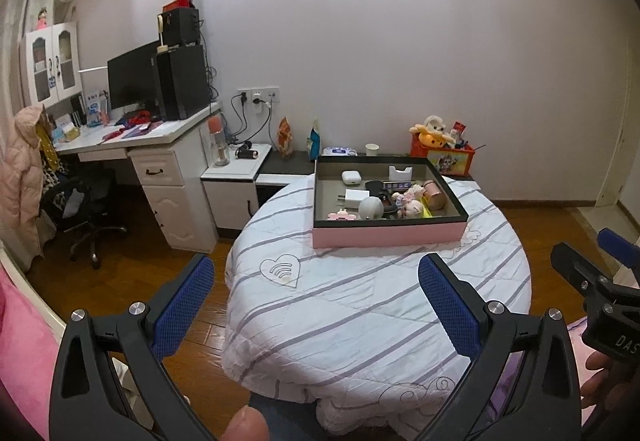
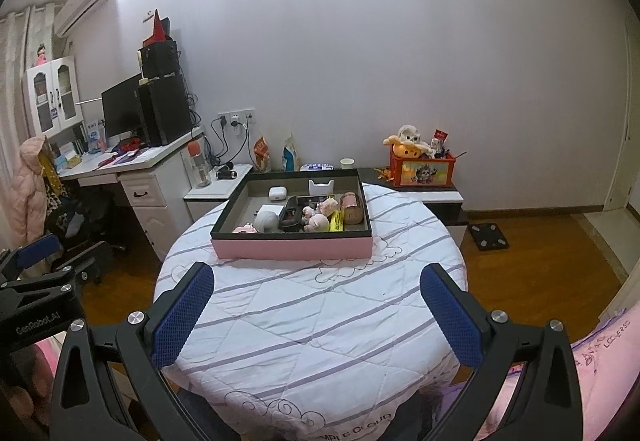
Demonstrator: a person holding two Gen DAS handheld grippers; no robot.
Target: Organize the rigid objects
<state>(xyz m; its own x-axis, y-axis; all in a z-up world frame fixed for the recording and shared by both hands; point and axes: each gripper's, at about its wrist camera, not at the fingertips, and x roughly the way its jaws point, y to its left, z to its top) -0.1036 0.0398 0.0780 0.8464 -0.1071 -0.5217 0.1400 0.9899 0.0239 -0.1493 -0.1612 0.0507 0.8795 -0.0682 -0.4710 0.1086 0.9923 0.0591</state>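
While both are hovering: left gripper (image 1: pixel 316 301) and right gripper (image 2: pixel 316 305) gaping wide, gripping nothing
tray (image 2: pixel 292 247): sitting at 12 o'clock, already holding all the small items
stage: fitting sorted or unsorted

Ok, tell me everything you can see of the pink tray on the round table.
The pink tray is a shallow rectangular box with pink outer walls, a dark rim and a grey-beige floor, likely cardboard. It sits flat on the striped quilted cloth at the table's far side. Small items crowd its near right part; the far left floor is mostly bare. Neither gripper touches it.
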